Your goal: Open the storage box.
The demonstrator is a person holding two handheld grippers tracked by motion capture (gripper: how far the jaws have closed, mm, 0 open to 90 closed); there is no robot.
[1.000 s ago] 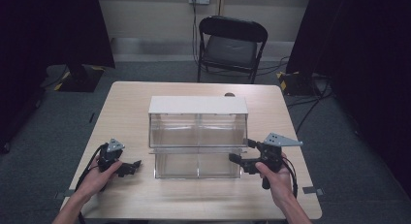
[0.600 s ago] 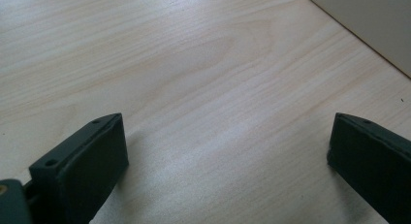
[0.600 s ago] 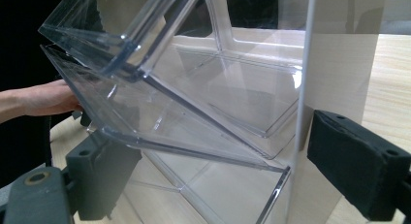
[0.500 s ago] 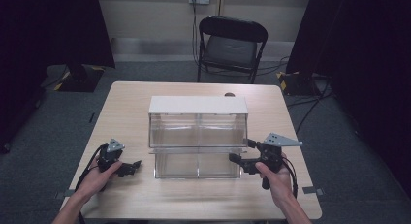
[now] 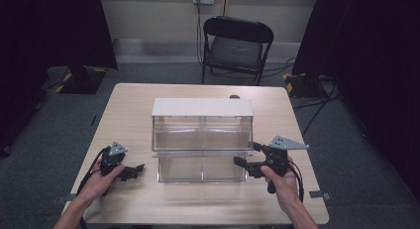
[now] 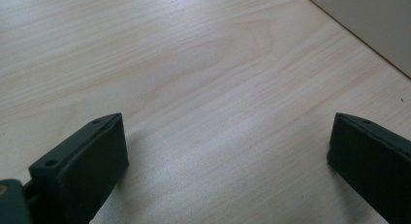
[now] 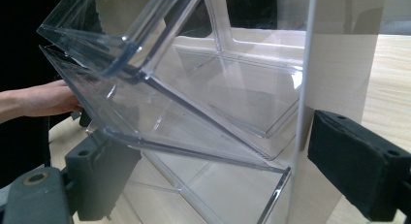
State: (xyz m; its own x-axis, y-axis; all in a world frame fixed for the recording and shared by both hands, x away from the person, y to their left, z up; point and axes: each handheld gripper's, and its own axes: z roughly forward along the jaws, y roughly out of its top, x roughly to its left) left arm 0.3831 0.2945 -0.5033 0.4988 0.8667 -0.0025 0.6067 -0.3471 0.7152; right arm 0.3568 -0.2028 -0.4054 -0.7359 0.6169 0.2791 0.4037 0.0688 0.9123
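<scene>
Small dark object (image 5: 234, 96) behind clear bin (image 5: 201, 140), mostly hidden, unidentifiable.

high view overhead facing forward, gripper views close, all sharing table (image 5: 129, 105)

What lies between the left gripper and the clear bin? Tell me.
Only bare wooden table. In the high view, the left gripper sits apart from the clear bin; the left gripper view shows plain wood between its open jaws.
</scene>
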